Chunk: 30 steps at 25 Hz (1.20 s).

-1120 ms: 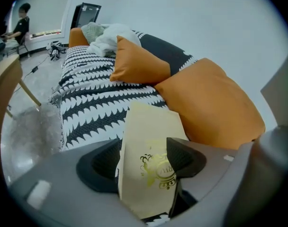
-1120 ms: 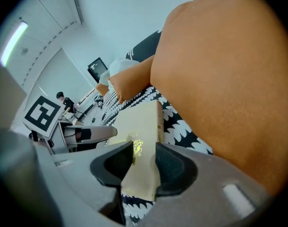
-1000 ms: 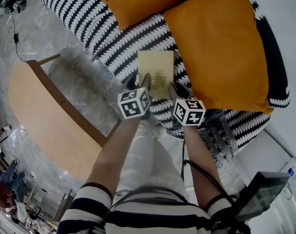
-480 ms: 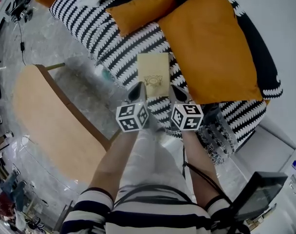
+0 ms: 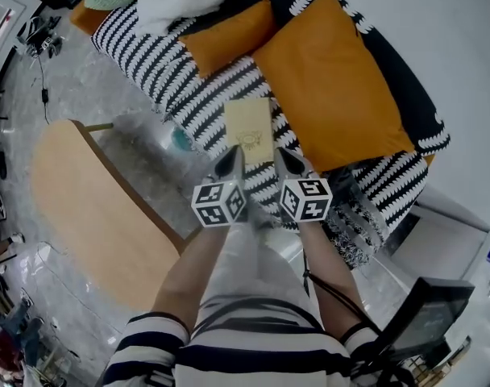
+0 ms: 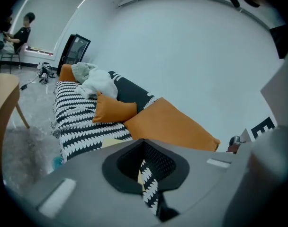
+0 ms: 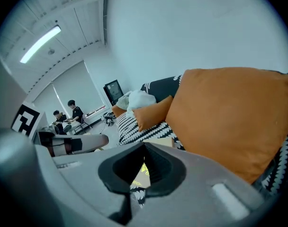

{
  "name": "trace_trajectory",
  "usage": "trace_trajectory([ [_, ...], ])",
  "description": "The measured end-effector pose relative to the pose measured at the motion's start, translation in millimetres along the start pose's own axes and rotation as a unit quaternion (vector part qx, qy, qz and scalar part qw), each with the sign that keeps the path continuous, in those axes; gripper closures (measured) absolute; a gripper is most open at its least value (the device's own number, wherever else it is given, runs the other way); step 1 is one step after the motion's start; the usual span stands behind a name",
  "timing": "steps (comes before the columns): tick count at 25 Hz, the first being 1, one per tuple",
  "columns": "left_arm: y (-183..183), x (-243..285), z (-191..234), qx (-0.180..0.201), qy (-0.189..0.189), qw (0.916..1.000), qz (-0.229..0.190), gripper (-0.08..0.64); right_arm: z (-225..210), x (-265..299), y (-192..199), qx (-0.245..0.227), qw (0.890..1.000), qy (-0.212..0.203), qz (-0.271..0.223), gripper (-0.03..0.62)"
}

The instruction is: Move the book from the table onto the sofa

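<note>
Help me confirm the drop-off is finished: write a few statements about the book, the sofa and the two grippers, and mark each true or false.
1. The pale yellow book lies flat on the seat of the black-and-white patterned sofa. True.
2. The left gripper is clamped on the book. False: its jaws are shut with nothing between them.
3. The right gripper is shut and empty. True.
4. The book rests on top of the large orange cushion. False: it lies on the patterned seat beside that cushion.
</note>
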<state>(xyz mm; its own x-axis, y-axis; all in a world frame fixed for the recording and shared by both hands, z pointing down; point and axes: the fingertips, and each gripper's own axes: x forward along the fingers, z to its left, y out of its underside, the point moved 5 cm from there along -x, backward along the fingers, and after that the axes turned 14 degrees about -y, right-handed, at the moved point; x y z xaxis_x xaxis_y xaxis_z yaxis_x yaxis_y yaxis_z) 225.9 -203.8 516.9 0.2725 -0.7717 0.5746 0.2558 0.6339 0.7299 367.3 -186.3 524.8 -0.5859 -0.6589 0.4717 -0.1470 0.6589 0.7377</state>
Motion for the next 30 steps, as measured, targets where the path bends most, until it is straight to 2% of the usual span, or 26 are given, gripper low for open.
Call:
trace_trajectory([
  [8,-23.4,-49.6,-27.2,-0.006,0.047,0.9987,-0.017,0.56,27.8,-40.9,-31.2,-0.025,0.999,-0.004,-0.042,0.595],
  [19,-36.2,-116.7,-69.7,-0.029,0.094,0.9939,-0.05,0.56,63.6,-114.1,-62.2,-0.062,0.992,-0.012,-0.107,0.595],
  [30,-24.3,-176.3,-94.8,-0.031,0.108,0.9902,-0.083,0.56,95.9,-173.9,-70.3,-0.104,0.983,-0.041,-0.143,0.595],
])
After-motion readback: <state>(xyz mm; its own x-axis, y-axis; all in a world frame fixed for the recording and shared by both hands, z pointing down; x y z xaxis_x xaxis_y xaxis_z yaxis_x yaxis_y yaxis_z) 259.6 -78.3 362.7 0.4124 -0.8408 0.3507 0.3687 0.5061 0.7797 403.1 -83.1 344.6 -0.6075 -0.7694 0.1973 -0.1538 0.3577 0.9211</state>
